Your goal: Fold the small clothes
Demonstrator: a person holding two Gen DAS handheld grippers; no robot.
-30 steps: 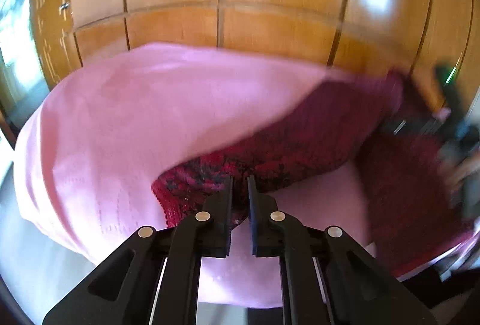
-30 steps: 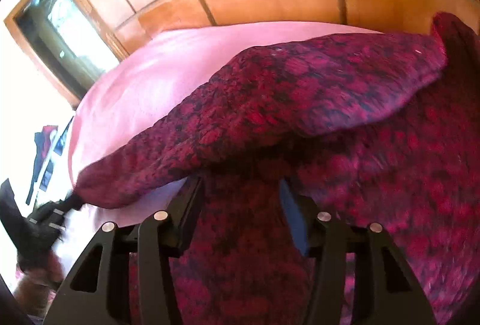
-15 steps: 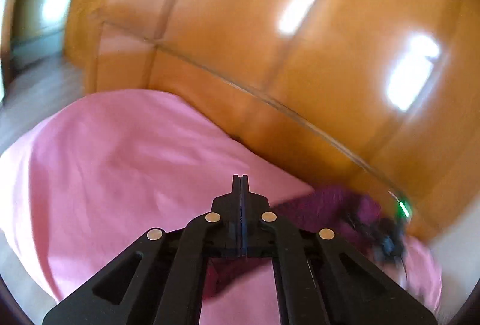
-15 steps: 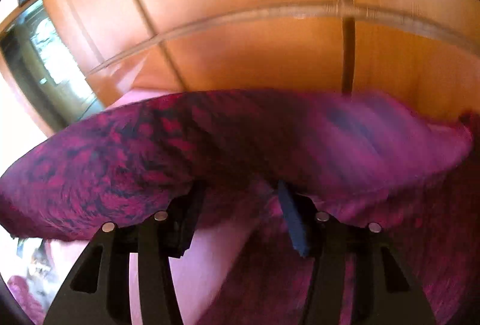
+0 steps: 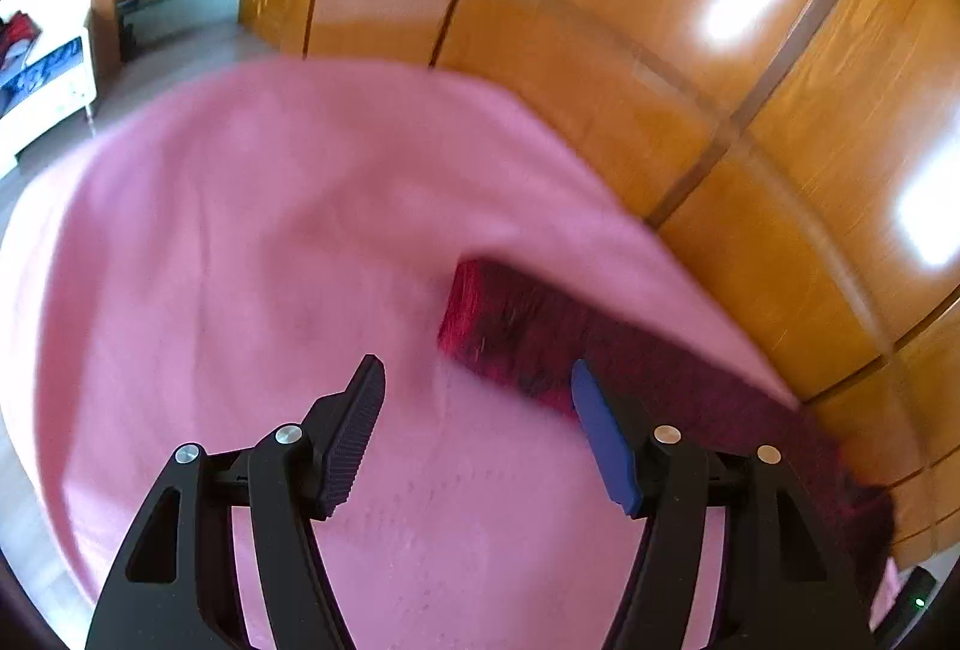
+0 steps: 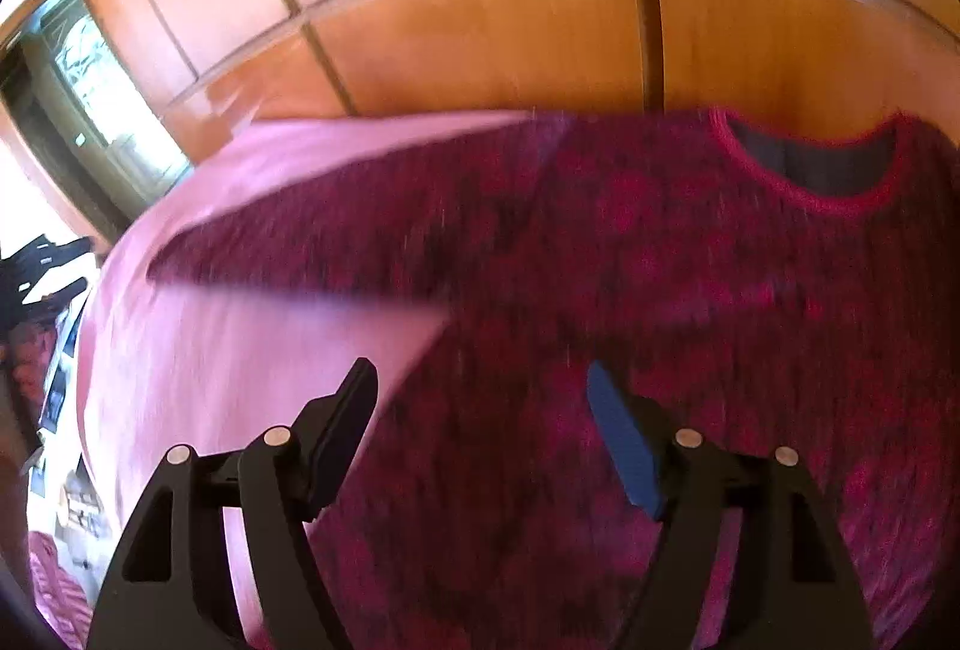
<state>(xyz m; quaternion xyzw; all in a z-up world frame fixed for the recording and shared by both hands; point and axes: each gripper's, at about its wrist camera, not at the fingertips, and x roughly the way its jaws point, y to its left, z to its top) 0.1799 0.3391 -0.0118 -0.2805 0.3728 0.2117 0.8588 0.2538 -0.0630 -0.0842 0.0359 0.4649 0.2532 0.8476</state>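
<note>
Both claws have let go within the last second: the left claw [image 5: 477, 401], which was pinching the sleeve end and then pressed fully together half a second ago, now stands spread with nothing between its fingers, and the right claw [image 6: 480, 404], which had cloth draped over its fingers, is likewise spread and empty. The dark red knitted sweater [image 6: 690, 302] now lies flat on the pink sheet [image 5: 270, 260], neckline [image 6: 810, 170] toward the wooden wardrobe [image 6: 480, 20] behind. This reads as a spread-out step just finished, so the garment is laid out and the actual folding has not yet begun. In the left view, the sleeve cuff [image 5: 474, 314] lies just beyond and slightly right of the left claw's opening, with the sleeve running away toward the lower right, partly behind the blue-padded finger [image 5: 606, 446]; the claw hovers apart from it. In the right view, the right claw sits over the sweater's body, near where the sleeve [image 6: 360, 242] meets it, the sleeve stretching out to the left across the sheet. Whether the fingers touch the knit there cannot be told, because the frame is blurred. A likely next move is taking the cuff and carrying the sleeve over the body.
</note>
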